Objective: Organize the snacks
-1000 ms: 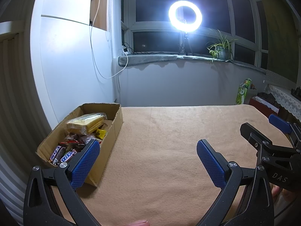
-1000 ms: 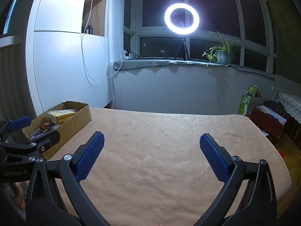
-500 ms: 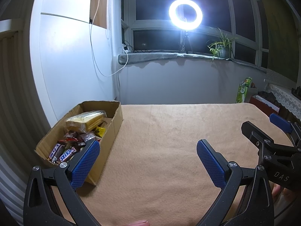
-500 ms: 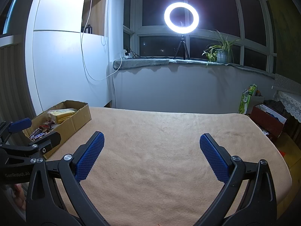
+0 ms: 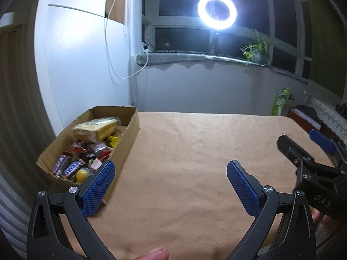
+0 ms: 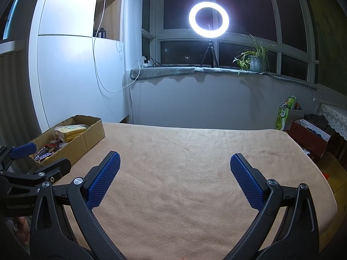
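- Gripper state: left gripper (image 5: 171,185) stands with its blue pads wide apart and nothing between them; right gripper (image 6: 175,176) likewise, wide and empty.
- Position: both tools hover above the tan cloth (image 6: 184,151) that covers the table, side by side, neither touching any snack.
- Task items: snacks (image 5: 86,151) lie in the cardboard box (image 5: 128,139) at the far left edge of the table. Visible contents: two Snickers bars (image 5: 66,166), a yellow round item (image 5: 82,174), red-wrapped pieces and a clear pack of yellow wafers (image 5: 97,127).
- Recent change: compared with the view one second ago, the left wrist camera shows more of the box interior; the yellow round item at the near corner, then hidden behind the left pad, is now exposed. The left gripper has risen or tilted slightly. The right wrist view is nearly unchanged.
- Jaw opening: unchanged over the interval for both tools.
- Table surface: no snack is visible on the cloth outside the box.
- Assessment: the snacks appear already collected in the box, or are about to be taken out for sorting; the pictures do not settle which.
- Caution: the left pad sits just beside the near box corner; a sideways move could push the light cardboard.
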